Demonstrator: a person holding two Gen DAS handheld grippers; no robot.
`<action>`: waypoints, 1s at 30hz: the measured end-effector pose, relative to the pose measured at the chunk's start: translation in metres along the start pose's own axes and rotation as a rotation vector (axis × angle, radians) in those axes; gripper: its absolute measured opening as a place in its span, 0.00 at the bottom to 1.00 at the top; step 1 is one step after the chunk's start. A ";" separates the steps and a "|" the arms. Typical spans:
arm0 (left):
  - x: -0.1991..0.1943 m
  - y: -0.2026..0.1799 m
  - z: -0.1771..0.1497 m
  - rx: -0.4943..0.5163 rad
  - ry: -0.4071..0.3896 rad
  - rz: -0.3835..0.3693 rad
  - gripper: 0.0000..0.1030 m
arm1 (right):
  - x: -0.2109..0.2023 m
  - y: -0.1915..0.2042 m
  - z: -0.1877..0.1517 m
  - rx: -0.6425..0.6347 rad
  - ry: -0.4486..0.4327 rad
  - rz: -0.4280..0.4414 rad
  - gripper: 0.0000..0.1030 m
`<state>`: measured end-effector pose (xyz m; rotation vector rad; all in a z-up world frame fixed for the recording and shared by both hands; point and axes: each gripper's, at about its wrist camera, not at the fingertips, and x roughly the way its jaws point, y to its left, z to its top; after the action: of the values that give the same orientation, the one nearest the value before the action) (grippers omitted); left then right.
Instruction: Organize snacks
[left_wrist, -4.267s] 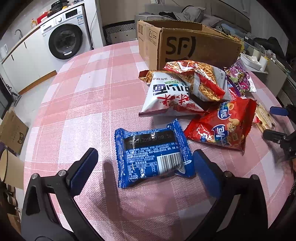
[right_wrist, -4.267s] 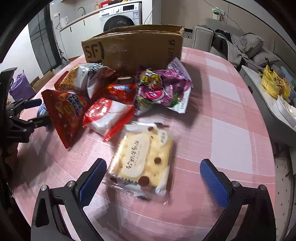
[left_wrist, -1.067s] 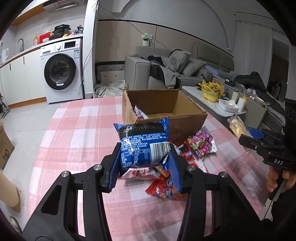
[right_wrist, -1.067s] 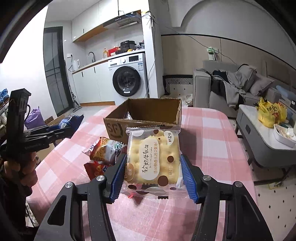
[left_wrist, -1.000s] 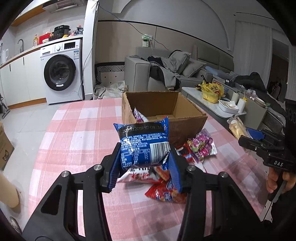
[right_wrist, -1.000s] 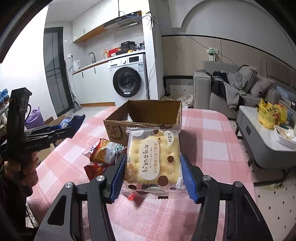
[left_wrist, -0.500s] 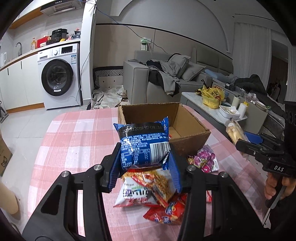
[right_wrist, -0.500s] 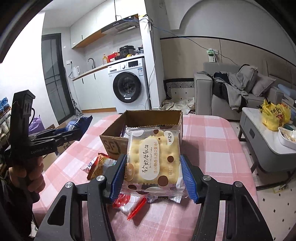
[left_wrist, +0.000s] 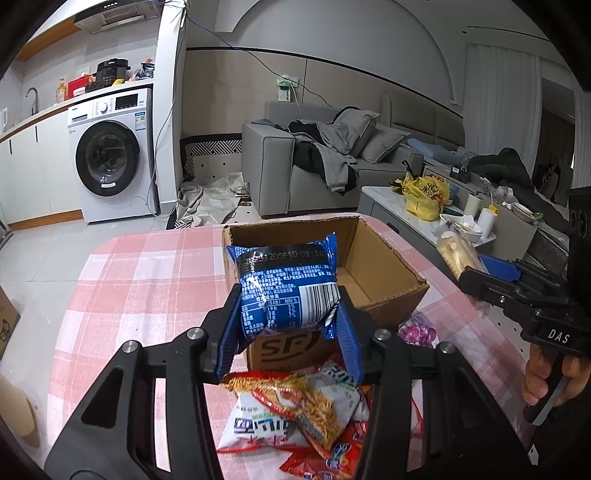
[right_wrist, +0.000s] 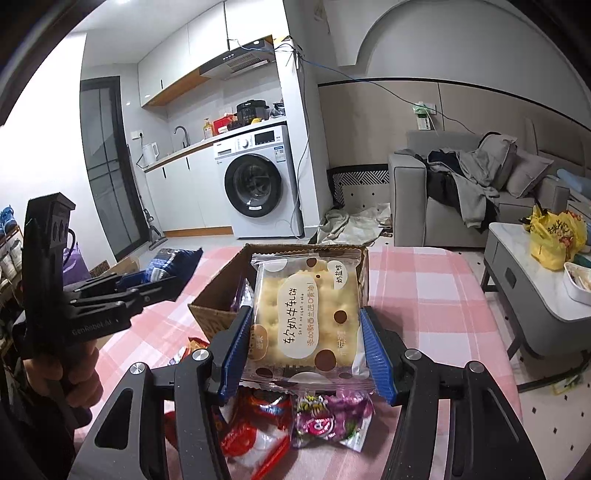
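My left gripper (left_wrist: 288, 332) is shut on a blue snack packet (left_wrist: 286, 288) and holds it above the near edge of the open cardboard box (left_wrist: 388, 266). My right gripper (right_wrist: 306, 350) is shut on a clear packet of yellow nougat crackers (right_wrist: 306, 317), held in front of the same box (right_wrist: 221, 280). Each gripper shows in the other's view, the left (right_wrist: 162, 280) beside the box, the right (left_wrist: 491, 273) to its right. A purple packet (right_wrist: 236, 295) lies inside the box.
Loose snack bags lie on the pink checked table (left_wrist: 147, 273) below the grippers: a white and orange noodle bag (left_wrist: 291, 410), red bags (right_wrist: 255, 432), a purple candy bag (right_wrist: 328, 417). A sofa (left_wrist: 332, 158), a side table (right_wrist: 535, 280) and a washing machine (left_wrist: 110, 158) stand beyond.
Both grippers have moved forward with their packets, closer to the box. The box looks larger and its inside shows more. Both stay shut.
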<state>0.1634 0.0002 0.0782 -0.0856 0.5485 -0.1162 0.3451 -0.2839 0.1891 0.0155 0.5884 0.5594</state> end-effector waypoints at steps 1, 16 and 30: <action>0.003 -0.001 0.001 0.002 0.000 0.003 0.42 | 0.003 0.001 0.002 0.002 0.001 0.003 0.56; 0.050 -0.005 0.011 0.013 0.016 0.006 0.42 | 0.041 -0.005 0.018 0.052 0.009 0.055 0.56; 0.096 -0.001 0.012 0.022 0.045 0.010 0.42 | 0.073 0.003 0.020 0.045 0.052 0.053 0.56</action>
<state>0.2510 -0.0129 0.0393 -0.0595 0.5923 -0.1149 0.4043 -0.2416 0.1683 0.0592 0.6525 0.5997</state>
